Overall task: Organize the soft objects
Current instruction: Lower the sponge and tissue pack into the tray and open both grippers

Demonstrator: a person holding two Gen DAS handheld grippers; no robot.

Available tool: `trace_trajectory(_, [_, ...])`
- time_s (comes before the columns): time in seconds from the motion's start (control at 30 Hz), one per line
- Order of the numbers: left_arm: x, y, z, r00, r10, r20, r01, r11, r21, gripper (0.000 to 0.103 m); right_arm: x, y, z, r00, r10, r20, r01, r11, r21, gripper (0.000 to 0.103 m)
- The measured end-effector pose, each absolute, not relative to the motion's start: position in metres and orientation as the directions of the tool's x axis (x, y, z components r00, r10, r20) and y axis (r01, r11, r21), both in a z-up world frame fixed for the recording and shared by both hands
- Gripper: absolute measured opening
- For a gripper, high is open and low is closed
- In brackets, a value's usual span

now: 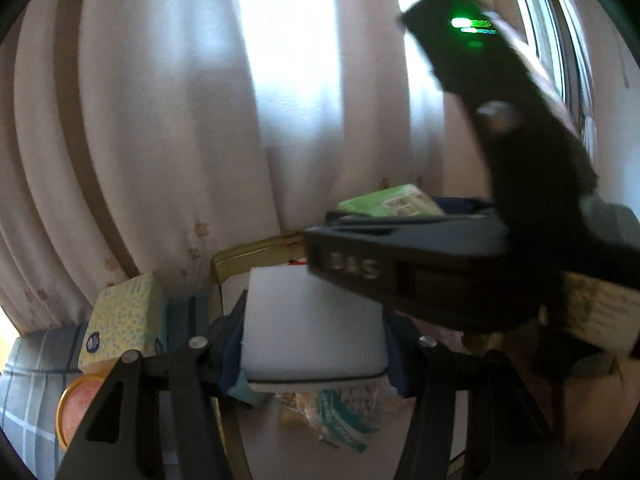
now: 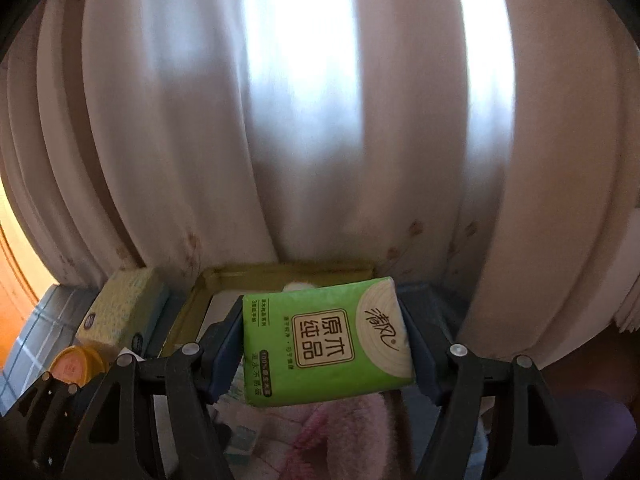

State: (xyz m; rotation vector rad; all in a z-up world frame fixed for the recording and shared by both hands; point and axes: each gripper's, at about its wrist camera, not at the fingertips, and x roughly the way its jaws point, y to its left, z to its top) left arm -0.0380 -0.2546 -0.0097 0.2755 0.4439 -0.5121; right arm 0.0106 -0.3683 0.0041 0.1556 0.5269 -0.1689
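A: What does each gripper carry, relative to the gold-rimmed tray (image 2: 208, 280)?

B: The right gripper (image 2: 326, 344) is closed about halfway on a green tissue pack (image 2: 326, 340), its blue pads pressing the pack's two short ends, label facing the camera. The pack hangs above the tray's near side. The left gripper (image 1: 314, 336) clamps a white foam-like block (image 1: 314, 320) the same way, also over the tray.

A: Why an end-to-end hold?

B: Likely because soft packs buckle when pinched across the middle; the ends give firmer purchase.

A: What already lies at the tray?

B: A pink fluffy cloth (image 2: 344, 432) and some wrapped packets (image 1: 340, 416) lie below the held items, seemingly inside it. A yellow dotted tissue pack (image 2: 124, 312) sits just left of the tray, outside its rim, with an orange lid (image 2: 74, 364) nearer the camera.

A: And the stage?

B: Probably both items are being brought to the tray for placing; neither is set down yet
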Motion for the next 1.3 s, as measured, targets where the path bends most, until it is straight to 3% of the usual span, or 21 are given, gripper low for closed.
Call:
trace_trajectory(0.43, [0.005,-0.25,-0.012,0.749,-0.351,-0.562,0.46,0.886,0.059,0.057,0.053,-0.368,-0.005,0.771,-0.048,-0.635,0.153,0.982,0.112,0.073])
trace_trajectory(0.5, [0.009,-0.248,-0.014,0.738,-0.342,-0.582,0.445,0.895,0.038,0.067,0.066,-0.368,-0.008,0.748,-0.012,-0.664,0.128,0.984,0.126,0.073])
trace_trajectory(0.53, [0.009,-0.248,-0.014,0.727,-0.34,-0.597,0.442,0.897,0.028,0.083,0.072,-0.368,-0.01,0.732,0.016,-0.682,0.112,0.983,0.144,0.073])
trace_trajectory(0.67, [0.023,-0.242,-0.025,0.674,-0.264,-0.69,0.373,0.928,0.009,0.103,0.088,-0.372,-0.025,0.665,0.158,-0.73,0.057,0.964,0.261,0.073])
trace_trajectory(0.73, [0.025,-0.237,-0.031,0.649,-0.291,-0.703,0.376,0.926,-0.036,0.102,0.089,-0.377,-0.029,0.651,0.204,-0.731,0.057,0.947,0.315,0.074])
trace_trajectory(0.83, [0.017,-0.233,-0.027,0.664,-0.309,-0.68,0.381,0.923,-0.048,0.102,0.084,-0.383,-0.032,0.636,0.257,-0.728,0.052,0.927,0.373,0.08])
trace_trajectory(1.1, [-0.011,-0.233,-0.021,0.739,-0.287,-0.61,0.402,0.914,0.057,0.102,0.051,-0.385,-0.017,0.656,0.314,-0.686,0.014,0.904,0.428,0.086])
trace_trajectory(1.3, [-0.035,-0.224,-0.01,0.792,-0.317,-0.522,0.408,0.911,0.065,0.102,0.023,-0.383,-0.006,0.721,0.324,-0.612,0.003,0.883,0.47,0.086])
